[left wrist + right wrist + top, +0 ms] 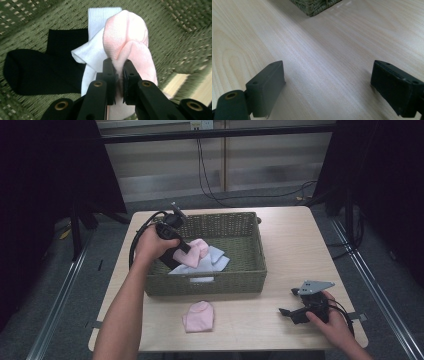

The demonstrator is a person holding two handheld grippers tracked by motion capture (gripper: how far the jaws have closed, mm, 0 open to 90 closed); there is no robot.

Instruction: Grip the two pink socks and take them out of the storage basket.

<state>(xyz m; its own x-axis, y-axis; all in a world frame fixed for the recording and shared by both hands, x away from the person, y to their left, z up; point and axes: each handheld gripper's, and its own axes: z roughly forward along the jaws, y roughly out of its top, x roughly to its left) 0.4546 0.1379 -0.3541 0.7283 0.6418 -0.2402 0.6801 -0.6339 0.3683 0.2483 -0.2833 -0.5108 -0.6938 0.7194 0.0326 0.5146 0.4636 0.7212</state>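
High view: the left gripper point(181, 251) is reaching into the green wicker basket point(240, 282) at the table's far centre, its jaws clamping a pink sock point(130, 45) above a white sock point(87, 57) and a black sock point(37, 72). What is probably a second pink sock point(198, 316) is lying near the basket. The right gripper point(327, 87), jaws apart, is resting on the table point(295, 245) at near right.
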